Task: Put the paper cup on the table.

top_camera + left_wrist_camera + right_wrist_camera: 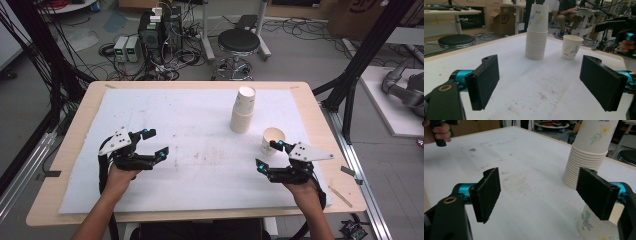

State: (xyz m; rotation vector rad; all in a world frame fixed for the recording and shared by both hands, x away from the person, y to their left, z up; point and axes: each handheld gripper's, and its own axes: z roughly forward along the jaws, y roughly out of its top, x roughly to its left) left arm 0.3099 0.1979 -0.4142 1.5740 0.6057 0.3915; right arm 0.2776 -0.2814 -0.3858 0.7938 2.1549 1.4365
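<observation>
- Single white paper cup with a floral print (272, 140) is stood upright on the white-padded counter (190, 150), just beside the right hand-held gripper (268, 155) and near the tall stack of nested white paper cups (243, 110).
- The right hand-held gripper is held wide, with nothing between its pads; in the right gripper view the single cup (596, 227) is seen low behind the jaw on that view's right, not yet between the two.
- The left hand-held gripper (155, 142) is likewise spread wide and empty, well apart from both the cup (572, 47) and the stack (537, 32).
- The step in hand is judged to be a grasp of the single cup by the right hand-held gripper.
- The jaws should be centred around the cup wall before they are closed.
- Thin paper is easily crushed, so only light pressure is advised.
- The stack should be kept clear of the outer jaw, since it could be toppled.
</observation>
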